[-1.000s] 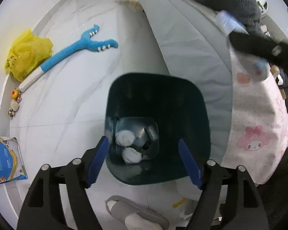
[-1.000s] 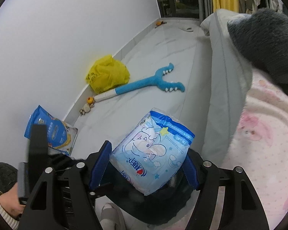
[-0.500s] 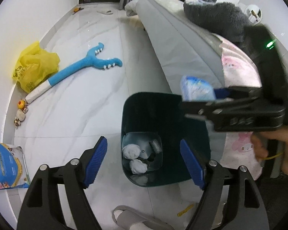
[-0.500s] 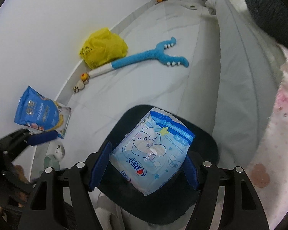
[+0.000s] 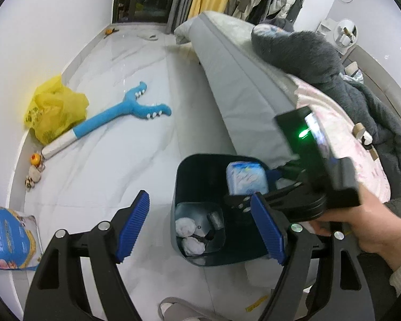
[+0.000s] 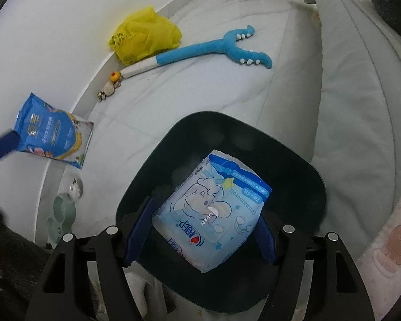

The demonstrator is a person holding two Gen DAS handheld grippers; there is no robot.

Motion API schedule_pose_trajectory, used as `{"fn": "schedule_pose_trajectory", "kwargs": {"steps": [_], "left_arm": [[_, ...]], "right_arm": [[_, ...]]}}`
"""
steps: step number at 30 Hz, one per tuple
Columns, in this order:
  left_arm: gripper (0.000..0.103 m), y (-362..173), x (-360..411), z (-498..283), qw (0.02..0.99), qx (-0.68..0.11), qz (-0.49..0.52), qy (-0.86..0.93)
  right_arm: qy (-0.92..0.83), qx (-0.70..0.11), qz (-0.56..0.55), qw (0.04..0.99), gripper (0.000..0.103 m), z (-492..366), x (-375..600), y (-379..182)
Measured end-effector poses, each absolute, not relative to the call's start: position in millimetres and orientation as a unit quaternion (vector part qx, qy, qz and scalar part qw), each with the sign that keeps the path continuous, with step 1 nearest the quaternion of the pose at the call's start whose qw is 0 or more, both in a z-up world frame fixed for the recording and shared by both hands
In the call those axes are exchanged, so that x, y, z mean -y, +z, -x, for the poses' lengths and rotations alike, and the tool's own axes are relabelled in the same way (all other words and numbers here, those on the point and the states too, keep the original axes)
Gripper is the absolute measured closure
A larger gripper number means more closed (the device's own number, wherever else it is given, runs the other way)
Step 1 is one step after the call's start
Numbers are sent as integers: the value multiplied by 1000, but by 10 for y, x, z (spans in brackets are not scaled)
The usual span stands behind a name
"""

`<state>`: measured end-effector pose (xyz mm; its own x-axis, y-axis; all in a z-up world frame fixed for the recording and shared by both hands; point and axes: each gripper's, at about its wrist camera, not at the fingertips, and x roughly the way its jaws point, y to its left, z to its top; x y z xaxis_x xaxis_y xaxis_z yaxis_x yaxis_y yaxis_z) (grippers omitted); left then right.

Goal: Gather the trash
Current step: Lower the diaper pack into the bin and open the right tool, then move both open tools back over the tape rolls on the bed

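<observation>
Wipes pack (image 6: 211, 211) over the bin (image 6: 302, 171), bed (image 6: 361, 101) right of it, plush toy (image 6: 200, 50) behind

From my feed I saw a blue plush toy (image 5: 115, 119) lying on the floor beside the grey bed (image 5: 243, 85), its white handle end nearest a crumpled yellow bag (image 5: 54, 109), small figurines (image 5: 34, 168) just beyond.

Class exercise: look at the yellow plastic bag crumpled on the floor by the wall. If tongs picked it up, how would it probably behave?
The yellow plastic bag would probably be floppy: it lies crumpled in loose folds with no firm shape. It is likely light for its bulk, being thin film. Its glossy surface suggests it could slip between pads unless a bunched fold is pinched.
</observation>
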<state>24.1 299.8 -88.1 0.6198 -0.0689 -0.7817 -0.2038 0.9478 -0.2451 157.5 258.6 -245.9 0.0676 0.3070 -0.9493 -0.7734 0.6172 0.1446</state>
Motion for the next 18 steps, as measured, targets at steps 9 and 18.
{"fn": "schedule_pose_trajectory", "kwargs": {"steps": [9, 18], "left_arm": [[23, -599, -2944, -211, 903, -401, 148, 48], [21, -230, -2776, -253, 922, -357, 147, 40]], "right_arm": [[386, -575, 249, 677, 16, -1473, -2580, -2496], [392, -543, 214, 711, 14, -1547, -2333, -2099]]}}
